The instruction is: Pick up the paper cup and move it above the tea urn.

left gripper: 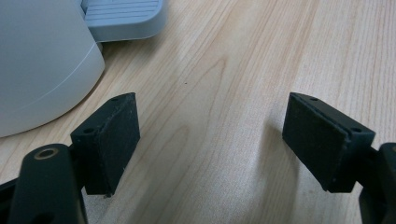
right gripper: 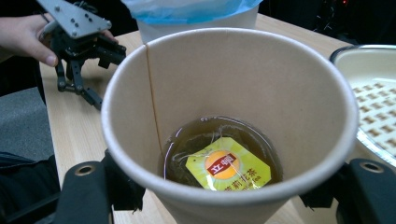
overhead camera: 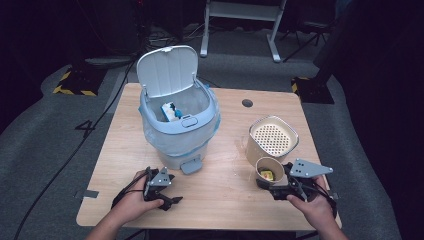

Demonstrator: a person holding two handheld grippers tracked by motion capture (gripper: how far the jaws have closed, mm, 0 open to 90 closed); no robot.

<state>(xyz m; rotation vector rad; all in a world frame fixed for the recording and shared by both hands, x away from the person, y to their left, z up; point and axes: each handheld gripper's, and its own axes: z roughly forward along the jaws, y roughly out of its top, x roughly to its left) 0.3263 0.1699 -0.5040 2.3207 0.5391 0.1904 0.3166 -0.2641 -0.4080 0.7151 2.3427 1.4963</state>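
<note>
Pale wood-grain worktop (overhead camera: 225,195), rounded at the corners. Glossy white pedal bin (overhead camera: 177,125) upper left of centre, lid up, blue liner crinkled over its rim. Cream strainer bowl (overhead camera: 272,135) with perforated insert, right. Brown paper cup (overhead camera: 270,172) lower right, pinched by the right hand-held gripper (overhead camera: 280,187); its own view adds dark tea and a yellow tea bag (right gripper: 229,170). Left hand-held gripper (left gripper: 210,140) spread over bare wood, pads matte black.
</note>
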